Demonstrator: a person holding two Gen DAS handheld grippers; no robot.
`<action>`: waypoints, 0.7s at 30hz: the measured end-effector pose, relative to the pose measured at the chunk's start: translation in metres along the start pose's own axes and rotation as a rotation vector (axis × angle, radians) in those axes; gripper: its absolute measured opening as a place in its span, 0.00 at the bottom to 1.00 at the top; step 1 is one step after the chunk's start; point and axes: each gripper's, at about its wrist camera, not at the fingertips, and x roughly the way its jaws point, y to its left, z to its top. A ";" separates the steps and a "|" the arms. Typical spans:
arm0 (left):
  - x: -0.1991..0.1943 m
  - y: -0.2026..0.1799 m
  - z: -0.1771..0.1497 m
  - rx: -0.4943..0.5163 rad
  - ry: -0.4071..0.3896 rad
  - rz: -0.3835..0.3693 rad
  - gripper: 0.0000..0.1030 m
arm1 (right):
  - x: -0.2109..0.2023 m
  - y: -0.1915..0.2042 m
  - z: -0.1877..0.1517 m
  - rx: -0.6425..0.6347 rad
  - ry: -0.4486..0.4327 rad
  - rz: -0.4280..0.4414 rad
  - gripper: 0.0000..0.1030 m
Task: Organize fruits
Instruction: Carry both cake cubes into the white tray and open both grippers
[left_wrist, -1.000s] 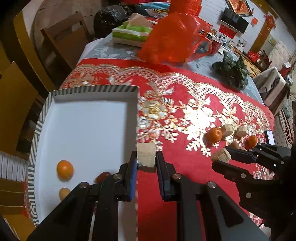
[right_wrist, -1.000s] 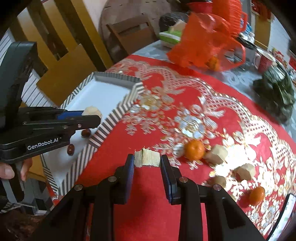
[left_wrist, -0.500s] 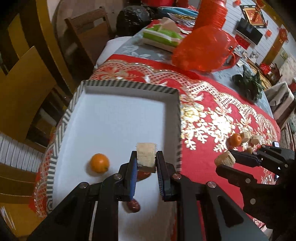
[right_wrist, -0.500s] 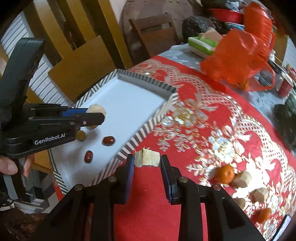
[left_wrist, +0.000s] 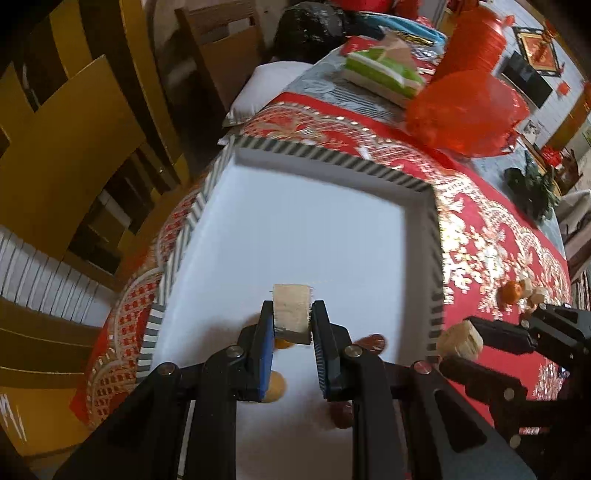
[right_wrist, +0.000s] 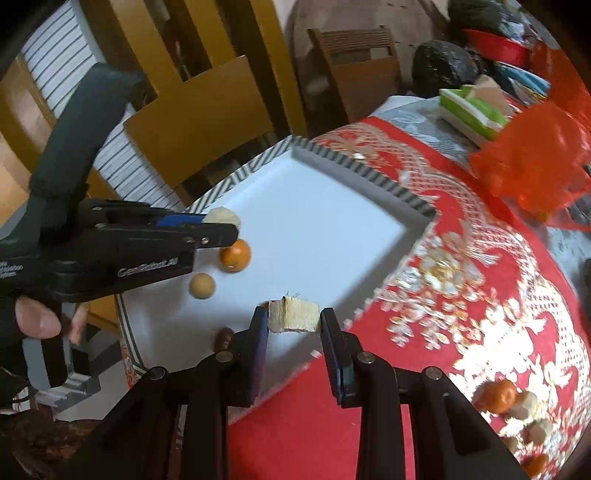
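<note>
The desk (left_wrist: 491, 236) wears a red cloth with a raised gold-and-white floral pattern. At its near left corner sits the tray (left_wrist: 325, 155) — a shallow square with a smooth white floor and a black-and-white striped rim. The left gripper (left_wrist: 291, 317) hangs over the tray's near half, pointing steeply down, clamped on a pale cut chunk (left_wrist: 291, 314), blocky and fibrous; the floor lies straight below, so this hand is nearer to a drop. The right gripper (right_wrist: 293, 317) pinches a second chunk (right_wrist: 293, 315) above the tray's near right edge, long axis spanning the jaws, frayed on top. On the tray floor lie a glossy round orange (right_wrist: 235, 255), a tan ball (right_wrist: 202, 285) and dark red dates (left_wrist: 373, 341). More oranges and chunks (right_wrist: 517, 406) wait near the desk's right edge.
</note>
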 end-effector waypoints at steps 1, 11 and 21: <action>0.002 0.003 0.001 -0.006 0.005 -0.007 0.18 | 0.004 0.002 0.002 -0.005 0.005 0.002 0.31; 0.027 0.012 0.014 -0.010 0.027 -0.020 0.18 | 0.042 -0.005 0.018 0.004 0.056 -0.013 0.31; 0.047 0.012 0.029 -0.006 0.040 -0.030 0.18 | 0.063 -0.012 0.019 0.033 0.103 -0.033 0.31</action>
